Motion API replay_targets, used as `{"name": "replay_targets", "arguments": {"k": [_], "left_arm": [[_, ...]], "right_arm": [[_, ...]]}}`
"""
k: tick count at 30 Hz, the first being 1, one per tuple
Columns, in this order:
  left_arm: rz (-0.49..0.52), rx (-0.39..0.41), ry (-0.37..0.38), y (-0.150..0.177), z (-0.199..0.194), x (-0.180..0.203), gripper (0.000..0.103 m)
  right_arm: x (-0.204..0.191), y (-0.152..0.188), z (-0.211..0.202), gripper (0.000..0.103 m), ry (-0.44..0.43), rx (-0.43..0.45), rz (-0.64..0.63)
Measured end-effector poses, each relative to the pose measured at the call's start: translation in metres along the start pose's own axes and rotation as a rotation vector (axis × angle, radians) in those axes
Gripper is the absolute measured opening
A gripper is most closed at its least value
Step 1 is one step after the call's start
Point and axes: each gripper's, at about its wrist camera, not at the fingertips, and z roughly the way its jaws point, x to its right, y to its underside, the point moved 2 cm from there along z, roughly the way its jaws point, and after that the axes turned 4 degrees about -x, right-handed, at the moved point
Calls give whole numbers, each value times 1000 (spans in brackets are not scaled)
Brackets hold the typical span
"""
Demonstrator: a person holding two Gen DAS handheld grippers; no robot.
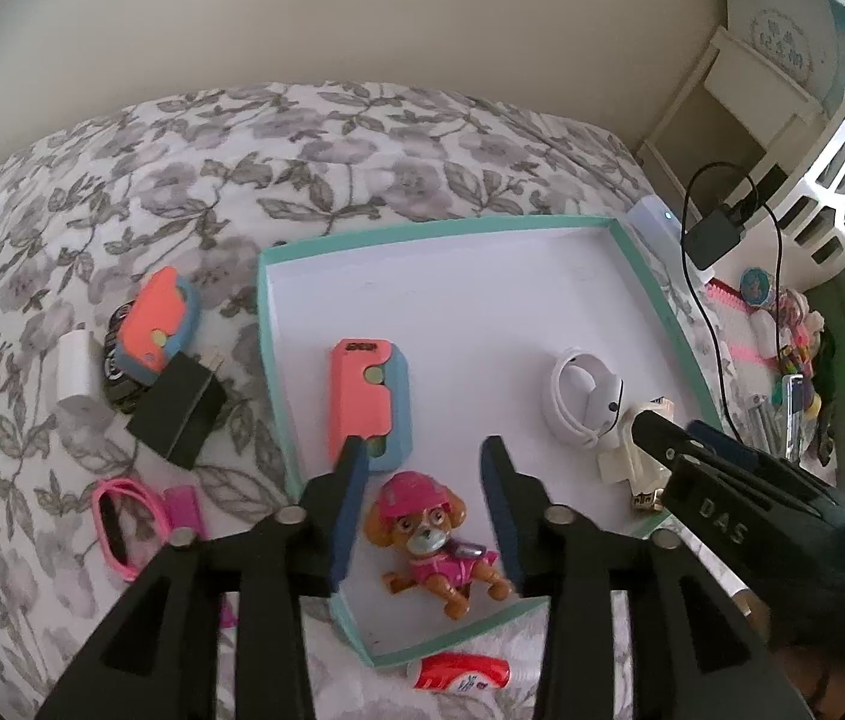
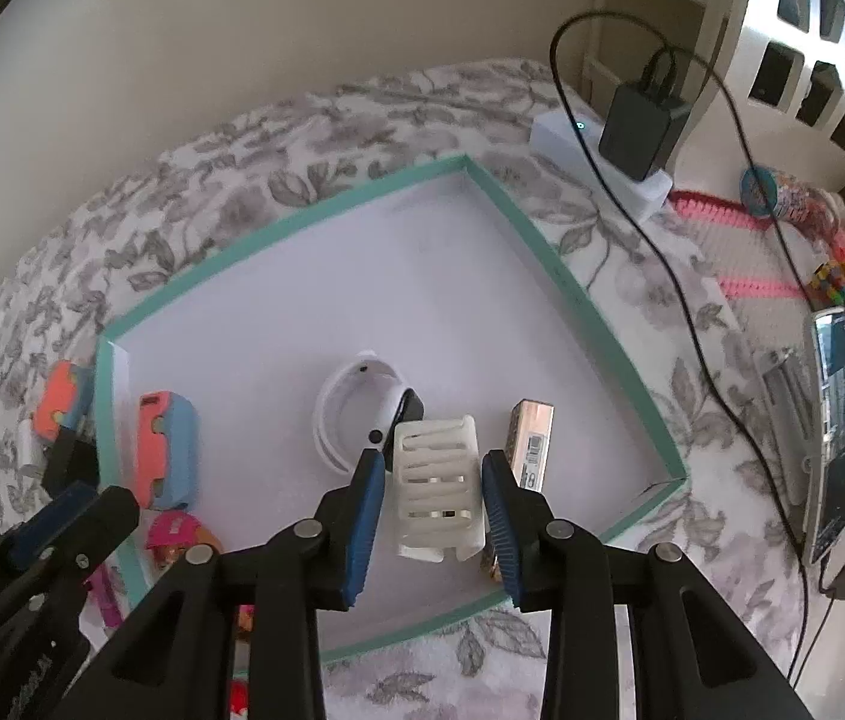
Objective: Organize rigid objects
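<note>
The right gripper point(image 1: 662, 438) bears the raised letters "DAS".

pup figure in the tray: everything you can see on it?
The pup figure looks like hard moulded plastic: tan dog, pink helmet with goggles, pink suit, silver piece on its back. It lies on its back on the white floor of the teal-rimmed tray, near the front edge, between the open left gripper's fingers, apparently untouched.

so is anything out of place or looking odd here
Nothing looks damaged or spilled. The tray holds a pup figure and an orange-blue case, but its twin case, a black charger and a pink band lie outside on the floral bedspread.
</note>
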Motion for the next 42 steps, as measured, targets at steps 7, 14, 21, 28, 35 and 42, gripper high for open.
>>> {"name": "replay_targets", "arguments": {"k": [7, 14, 21, 28, 35, 42], "left_arm": [[-48, 18, -59, 6, -17, -23, 55], [-144, 25, -76, 18, -34, -58, 57], [-241, 35, -51, 30, -46, -84, 58], [-278, 38, -18, 34, -51, -92, 58], [-313, 29, 8, 33, -49, -102, 58], [-375, -1, 29, 35, -40, -118, 58]], "right_arm": [[-12, 18, -24, 51, -64, 34, -44], [-34, 47, -39, 51, -164, 18, -125], [-57, 68, -39, 51, -217, -31, -233], [-69, 82, -31, 51, -262, -95, -295], [-88, 102, -11, 51, -243, -201, -401], [-106, 117, 12, 50, -197, -306, -500]]}}
